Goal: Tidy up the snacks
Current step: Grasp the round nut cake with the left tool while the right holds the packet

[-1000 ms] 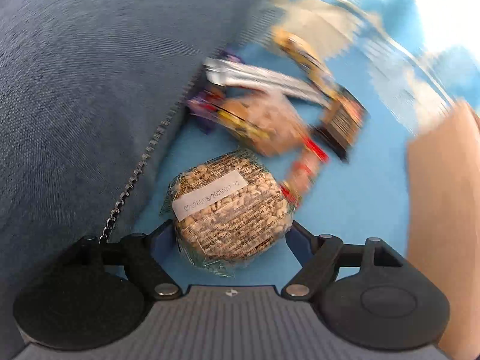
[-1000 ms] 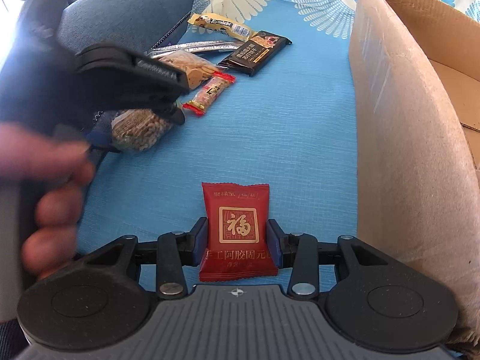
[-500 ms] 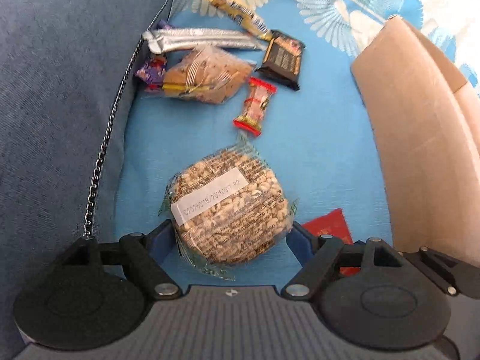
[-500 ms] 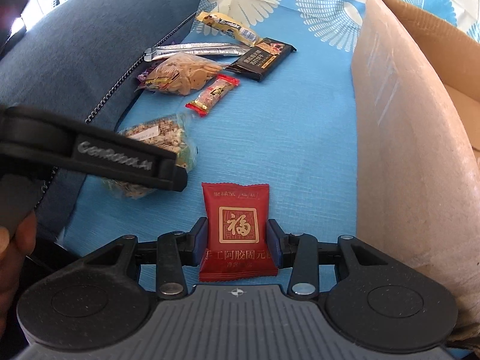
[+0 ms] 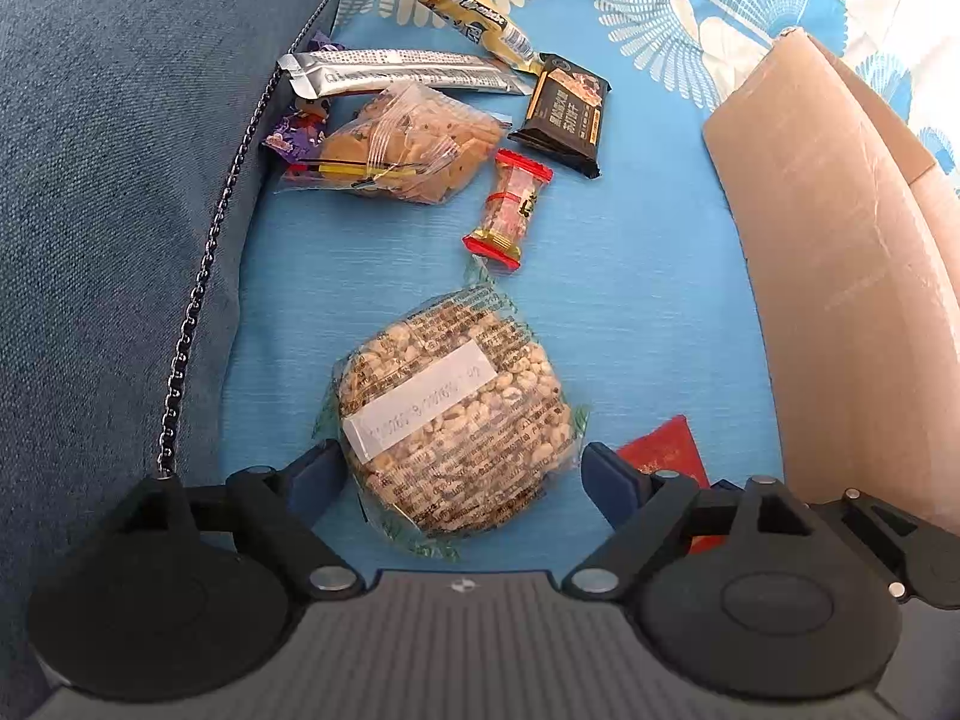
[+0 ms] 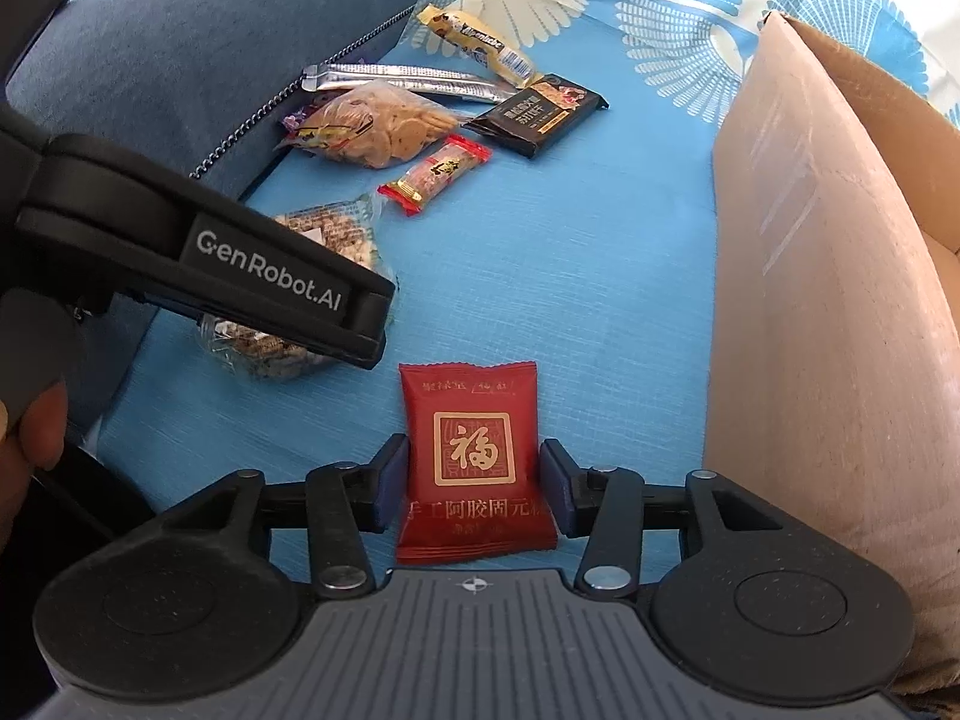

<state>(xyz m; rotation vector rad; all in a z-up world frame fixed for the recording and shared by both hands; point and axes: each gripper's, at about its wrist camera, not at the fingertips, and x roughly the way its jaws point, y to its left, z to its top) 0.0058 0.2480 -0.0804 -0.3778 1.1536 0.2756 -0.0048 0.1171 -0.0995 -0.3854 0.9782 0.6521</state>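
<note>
Both grippers' fingers are opening: left [image 5: 462, 474] around puffed-grain cake [image 5: 453, 420], right [image 6: 474, 489] around red packet [image 6: 474, 450].

A round puffed-grain cake [image 5: 453, 420] in clear wrap and a red sachet [image 6: 474, 456] lie flat on blue cloth beside other wrapped snacks [image 5: 414, 144].

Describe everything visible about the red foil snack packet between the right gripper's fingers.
The red foil snack packet is a flat rectangular sachet with crimped ends, a gold square emblem and gold characters. It lies face up on the blue cloth, beside the cardboard box. The right gripper straddles it, jaws opening; the blue fingers stand just clear of its edges.
</note>
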